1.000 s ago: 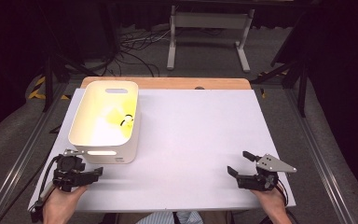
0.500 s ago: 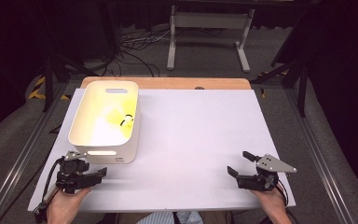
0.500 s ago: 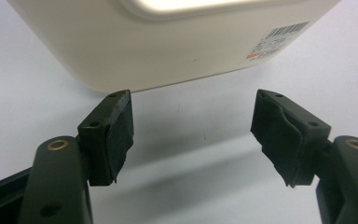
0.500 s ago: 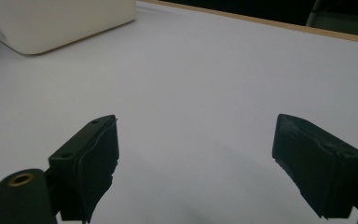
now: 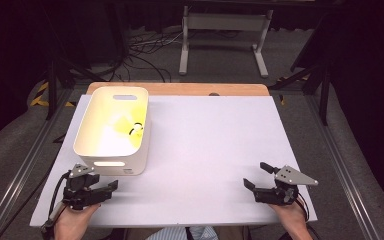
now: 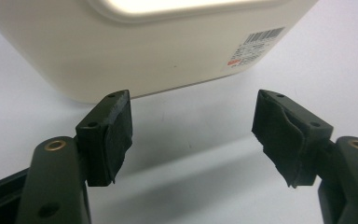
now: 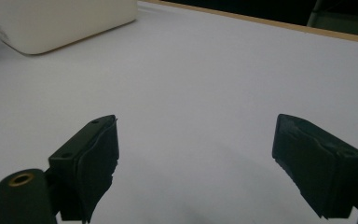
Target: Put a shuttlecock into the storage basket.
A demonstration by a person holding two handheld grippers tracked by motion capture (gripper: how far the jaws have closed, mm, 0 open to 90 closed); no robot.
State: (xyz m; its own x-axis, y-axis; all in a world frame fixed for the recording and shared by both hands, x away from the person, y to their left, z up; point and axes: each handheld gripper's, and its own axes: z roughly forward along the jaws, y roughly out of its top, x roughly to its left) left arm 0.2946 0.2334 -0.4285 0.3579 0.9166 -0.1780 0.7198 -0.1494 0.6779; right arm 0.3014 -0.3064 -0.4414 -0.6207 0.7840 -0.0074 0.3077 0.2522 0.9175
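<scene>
High view: the left gripper, fingers spread and empty, sits just near of the white bin, closer than the equally spread right gripper.

Smooth glossy plastic bin, matt table

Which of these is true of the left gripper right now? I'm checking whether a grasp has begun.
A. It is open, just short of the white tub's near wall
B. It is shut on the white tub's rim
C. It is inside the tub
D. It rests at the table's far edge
A: the left gripper has its jaws spread with bare table between them, and the white tub stands just beyond the jaw tips, untouched.
</scene>
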